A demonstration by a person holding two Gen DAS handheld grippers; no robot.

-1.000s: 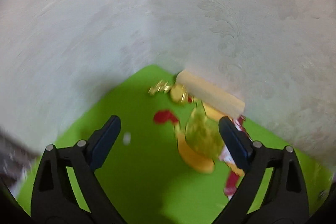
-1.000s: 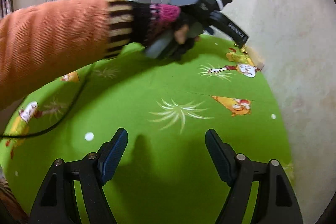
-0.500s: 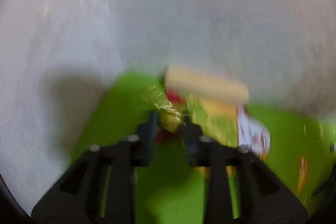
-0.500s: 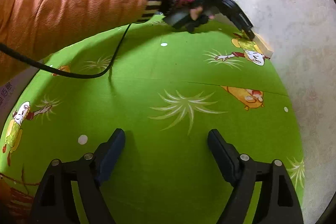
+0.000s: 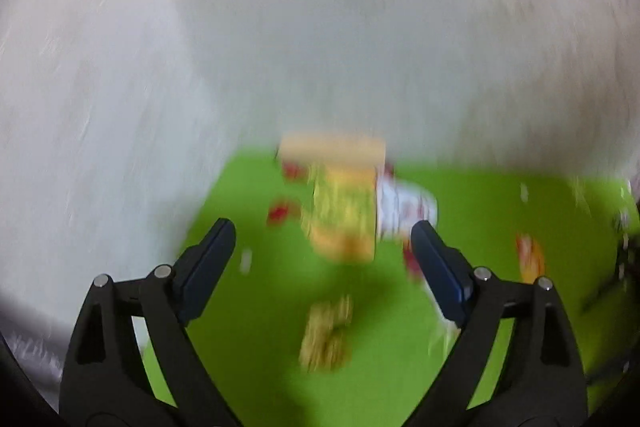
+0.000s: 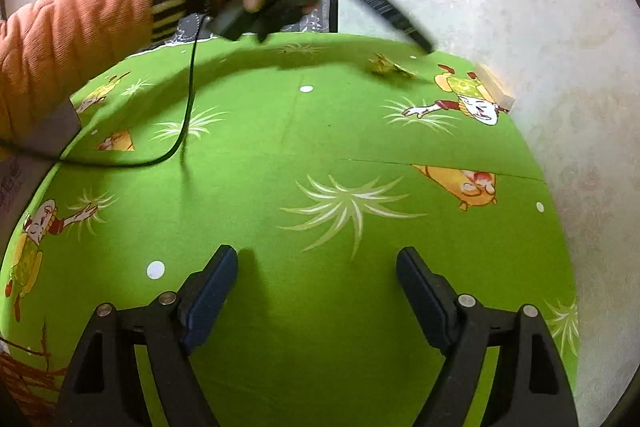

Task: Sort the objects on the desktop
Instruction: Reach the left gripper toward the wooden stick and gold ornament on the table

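Now the left gripper (image 5: 323, 241) is opening, empty, above the gold wrapper (image 5: 326, 335) on the table (image 6: 280, 131); the right gripper (image 6: 317, 269) gapes empty.

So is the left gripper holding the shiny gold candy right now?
No, the gold candy lies on the green cloth, and the left gripper has nothing between its opening jaws.

Left wrist view motion-blurred — gold wrapper (image 5: 326, 335) a smear, wooden block (image 5: 332, 146) soft-edged
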